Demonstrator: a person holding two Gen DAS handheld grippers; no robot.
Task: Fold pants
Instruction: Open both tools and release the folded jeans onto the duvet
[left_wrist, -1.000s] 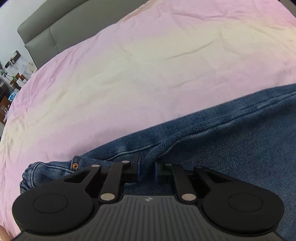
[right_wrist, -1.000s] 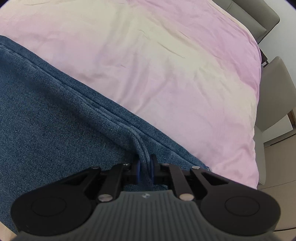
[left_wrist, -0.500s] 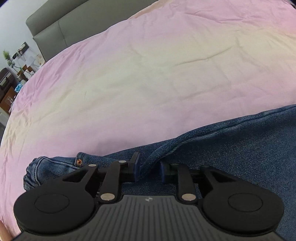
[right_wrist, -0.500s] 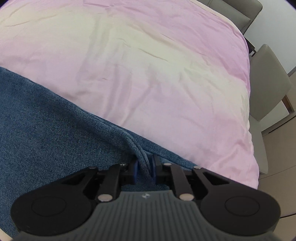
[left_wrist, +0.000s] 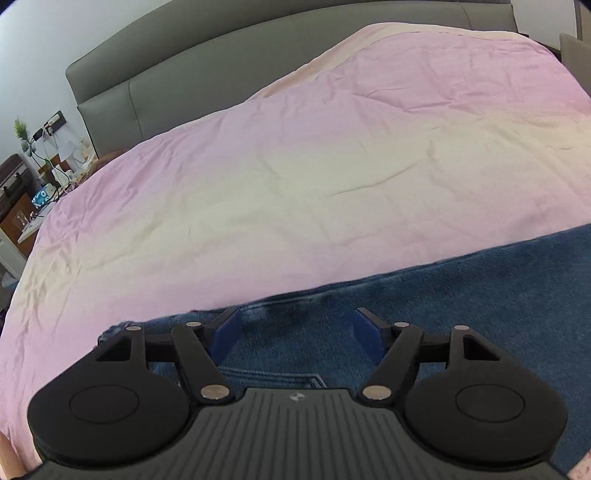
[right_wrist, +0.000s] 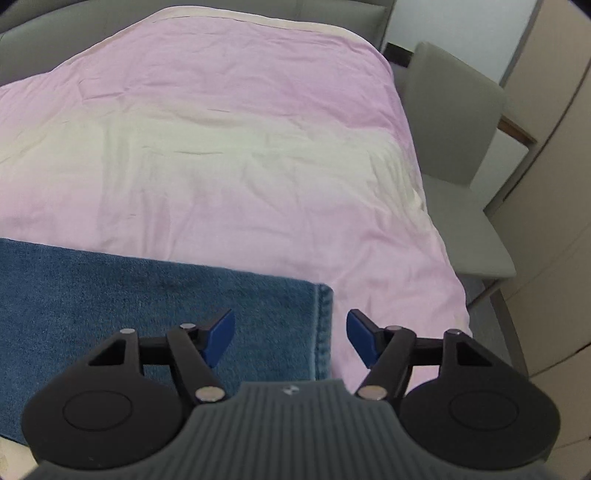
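Blue denim pants (left_wrist: 461, 291) lie flat on the pink bed cover, folded lengthwise. In the left wrist view my left gripper (left_wrist: 297, 330) is open and empty, raised just above the waist end of the pants. In the right wrist view the pants (right_wrist: 129, 295) stretch to the left and end at a stitched hem (right_wrist: 323, 332). My right gripper (right_wrist: 290, 336) is open and empty above that hem, its jaws wide apart and straddling the edge of the fabric.
The pink and cream bed cover (left_wrist: 295, 177) fills the far side, also in the right wrist view (right_wrist: 221, 155). A grey headboard (left_wrist: 221, 55) runs along the back. A grey chair (right_wrist: 454, 147) stands right of the bed. A cluttered side table (left_wrist: 33, 192) stands at the left.
Both grippers were shut on the denim edge; both have opened, let it go and pulled back upward. The pants now lie flat on the bed.
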